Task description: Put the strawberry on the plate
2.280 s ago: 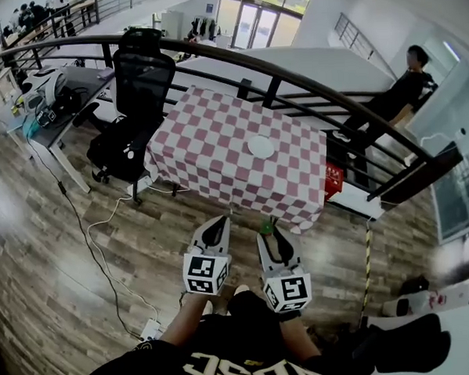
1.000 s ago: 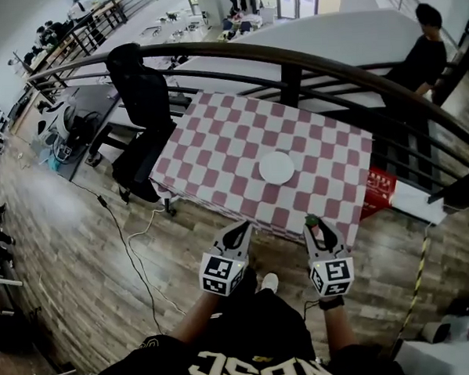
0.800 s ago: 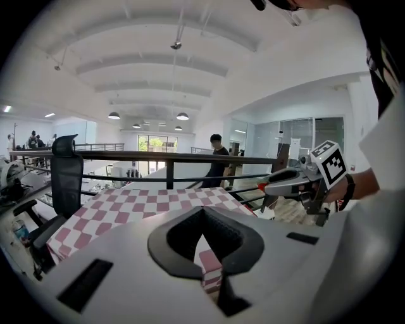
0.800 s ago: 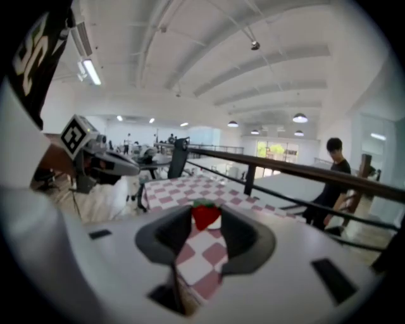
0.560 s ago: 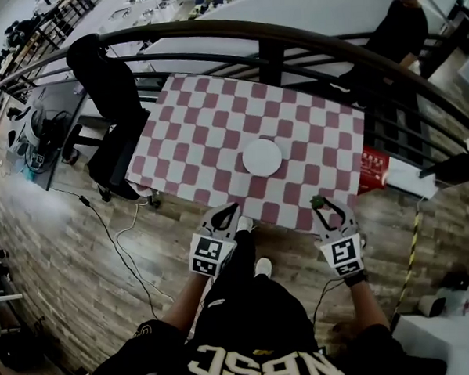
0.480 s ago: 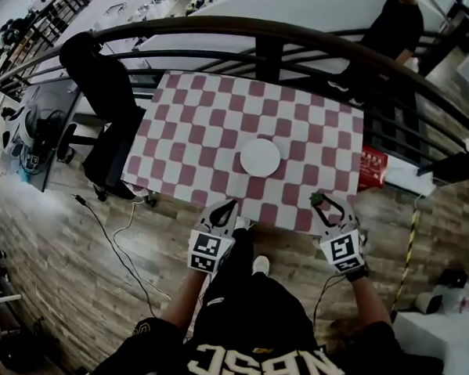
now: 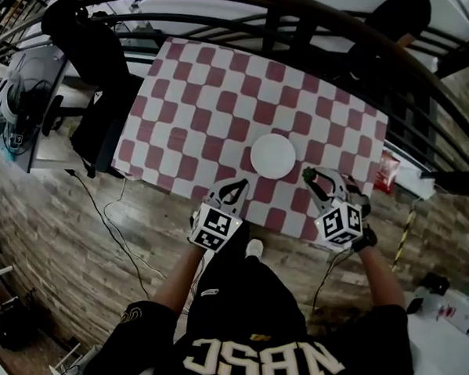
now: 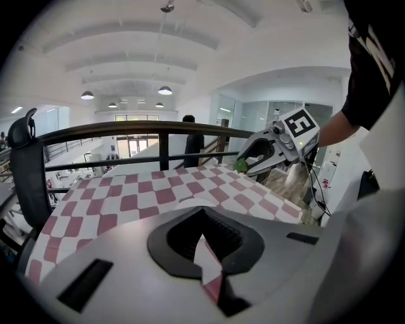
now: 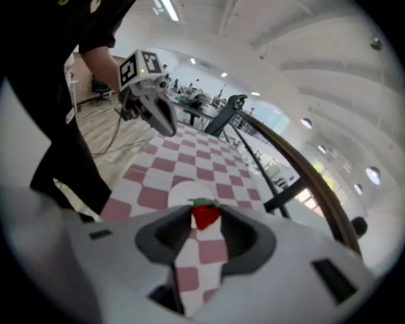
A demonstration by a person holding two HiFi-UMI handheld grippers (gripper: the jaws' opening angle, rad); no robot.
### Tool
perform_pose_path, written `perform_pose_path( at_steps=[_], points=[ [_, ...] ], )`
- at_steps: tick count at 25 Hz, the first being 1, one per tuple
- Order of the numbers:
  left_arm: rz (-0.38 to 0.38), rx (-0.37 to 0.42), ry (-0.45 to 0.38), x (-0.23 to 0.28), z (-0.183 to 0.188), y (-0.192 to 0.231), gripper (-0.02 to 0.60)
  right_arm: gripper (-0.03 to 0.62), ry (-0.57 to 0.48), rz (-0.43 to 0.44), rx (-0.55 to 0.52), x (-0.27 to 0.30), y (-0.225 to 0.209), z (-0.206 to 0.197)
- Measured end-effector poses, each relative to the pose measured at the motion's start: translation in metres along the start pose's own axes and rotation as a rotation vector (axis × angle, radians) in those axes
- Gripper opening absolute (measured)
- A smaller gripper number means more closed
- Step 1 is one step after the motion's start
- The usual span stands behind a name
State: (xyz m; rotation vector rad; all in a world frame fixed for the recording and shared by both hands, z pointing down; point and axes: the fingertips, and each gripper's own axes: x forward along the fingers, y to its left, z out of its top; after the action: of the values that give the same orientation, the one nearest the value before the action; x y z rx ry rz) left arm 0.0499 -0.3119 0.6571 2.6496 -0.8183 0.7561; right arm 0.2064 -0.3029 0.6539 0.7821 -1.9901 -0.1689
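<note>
A white plate [image 7: 273,155] lies on the red-and-white checked table [image 7: 214,90], towards its near edge. My right gripper [image 7: 313,175] is shut on a red strawberry [image 9: 205,215] with a green top, held above the cloth just right of the plate. In the right gripper view the plate [image 9: 188,191] lies straight beyond the berry. My left gripper [image 7: 234,189] hovers over the near table edge, left of the plate, its jaws together and holding nothing. In the left gripper view the right gripper [image 8: 253,161] and the berry's green top [image 8: 241,166] show at the right.
A black office chair [image 7: 86,49] stands at the table's left corner. A dark railing [image 7: 343,16] runs behind the table, with a person [image 7: 401,9] beyond it. A red box [image 7: 386,171] sits by the right edge, a cable [image 7: 103,221] on the wood floor.
The person has walked up to the table. Both grippers have moved from over the floor to over the near table edge, and the strawberry now hangs close beside the plate.
</note>
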Motion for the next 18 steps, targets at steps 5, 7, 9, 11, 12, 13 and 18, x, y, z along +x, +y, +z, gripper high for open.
perform_pose_path(
  at_steps=[5, 7, 9, 11, 12, 13, 18],
  points=[
    [-0.028, -0.024, 0.040, 0.024, -0.017, 0.021, 0.015, 0.149, 0.016, 0.067, -0.031, 0.066, -0.011, 0.014],
    [-0.040, -0.034, 0.052, 0.035, -0.023, 0.027, 0.015, 0.149, 0.025, 0.097, -0.039, 0.090, -0.009, 0.017],
    [-0.056, -0.041, 0.064, 0.045, -0.028, 0.030, 0.015, 0.149, 0.039, 0.126, -0.052, 0.112, -0.003, 0.018],
    [-0.074, -0.050, 0.074, 0.054, -0.031, 0.030, 0.015, 0.149, 0.053, 0.157, -0.057, 0.130, 0.006, 0.017],
    [-0.082, -0.055, 0.078, 0.058, -0.033, 0.030, 0.015, 0.149, 0.060, 0.172, -0.055, 0.138, 0.011, 0.016],
    [-0.089, -0.060, 0.081, 0.061, -0.034, 0.029, 0.015, 0.149, 0.067, 0.184, -0.049, 0.146, 0.015, 0.015],
    [-0.105, -0.089, 0.095, 0.071, -0.043, 0.031, 0.015, 0.149, 0.093, 0.211, -0.012, 0.171, 0.030, 0.010]
  ],
)
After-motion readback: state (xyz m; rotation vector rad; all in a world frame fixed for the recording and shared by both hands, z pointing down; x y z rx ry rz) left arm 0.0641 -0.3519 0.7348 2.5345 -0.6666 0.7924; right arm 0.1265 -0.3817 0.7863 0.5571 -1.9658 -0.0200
